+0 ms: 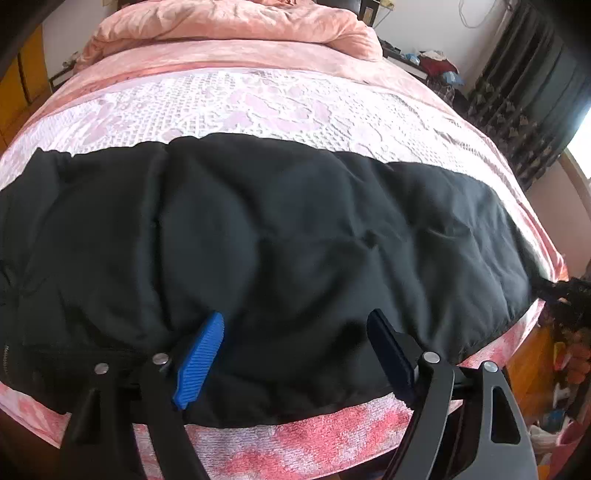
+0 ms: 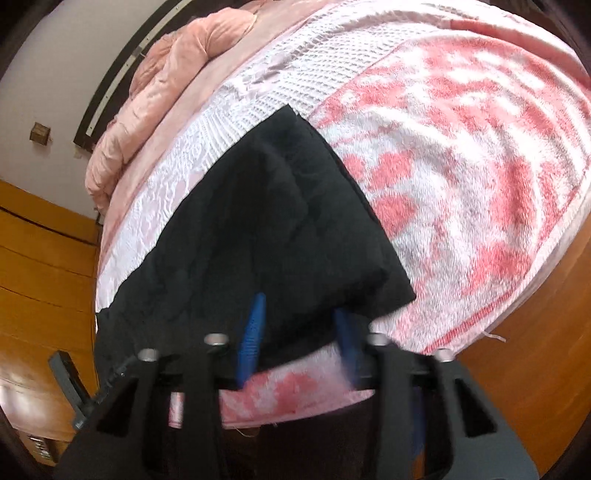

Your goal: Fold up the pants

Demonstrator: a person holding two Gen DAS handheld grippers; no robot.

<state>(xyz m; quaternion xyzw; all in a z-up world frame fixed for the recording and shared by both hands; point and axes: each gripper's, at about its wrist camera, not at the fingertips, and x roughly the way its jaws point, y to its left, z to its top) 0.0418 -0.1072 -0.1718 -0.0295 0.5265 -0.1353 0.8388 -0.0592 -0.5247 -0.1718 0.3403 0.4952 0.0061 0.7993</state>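
Note:
Black pants (image 1: pixel 280 236) lie flat across the bed, stretched from left to right, on a pink and white towel (image 1: pixel 295 443). My left gripper (image 1: pixel 299 325) is open over the near edge of the pants, its blue fingers (image 1: pixel 201 354) resting on the cloth. In the right wrist view the leg end of the pants (image 2: pixel 273 221) lies on the towel (image 2: pixel 461 177). My right gripper (image 2: pixel 299 314) is open at the near hem, fingertips (image 2: pixel 253 328) against the cloth.
A pink duvet (image 1: pixel 229 26) is bunched at the head of the bed. A white lace cover (image 1: pixel 229 107) lies beyond the pants. Dark curtains (image 1: pixel 528 92) hang at the right, clutter lies on the wooden floor (image 1: pixel 569 369). Wooden cabinets (image 2: pixel 40 280) stand at the left.

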